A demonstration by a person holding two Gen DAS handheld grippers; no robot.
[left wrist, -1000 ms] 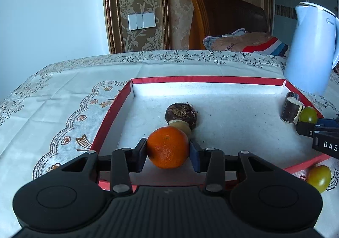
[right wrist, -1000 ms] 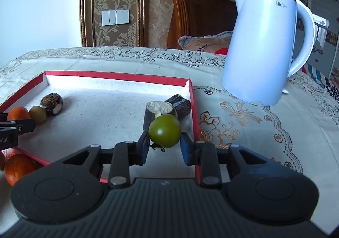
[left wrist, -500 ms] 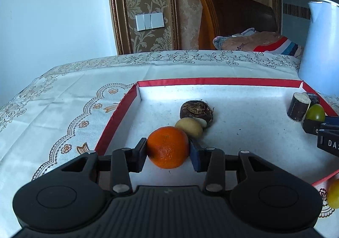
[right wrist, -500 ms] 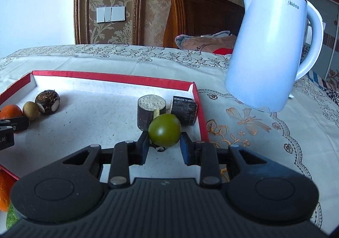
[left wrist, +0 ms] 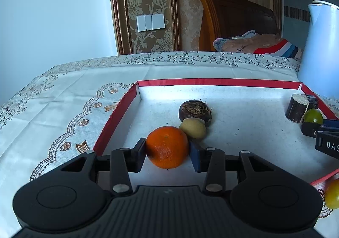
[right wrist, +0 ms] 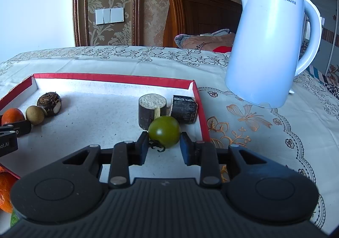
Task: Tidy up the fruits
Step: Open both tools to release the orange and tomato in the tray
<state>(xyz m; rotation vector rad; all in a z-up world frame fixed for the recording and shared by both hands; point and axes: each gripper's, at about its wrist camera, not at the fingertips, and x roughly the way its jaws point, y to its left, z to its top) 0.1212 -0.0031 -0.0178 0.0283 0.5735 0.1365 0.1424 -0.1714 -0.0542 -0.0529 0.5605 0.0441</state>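
Note:
My left gripper [left wrist: 167, 154] is shut on an orange [left wrist: 167, 146], low over the left side of the red-rimmed tray [left wrist: 218, 82]. A small tan fruit [left wrist: 193, 128] and a dark brown water chestnut [left wrist: 195, 109] lie just beyond it. My right gripper [right wrist: 164, 144] has its jaws slightly apart around a green tomato [right wrist: 164, 131] that rests on the tray floor near the right wall [right wrist: 202, 115]. Two dark sugarcane pieces [right wrist: 151, 112] [right wrist: 183, 109] stand behind the tomato.
A white electric kettle [right wrist: 269, 43] stands on the tablecloth right of the tray. An orange [right wrist: 5, 189] and a yellow tomato [left wrist: 332, 193] lie outside the tray's near edge. A wooden chair [left wrist: 233, 17] with a cushion stands behind the table.
Both grippers have moved forward and lower into the tray. The right jaws have opened a little off the green tomato, which now sits on the tray floor. The left still grips the orange.

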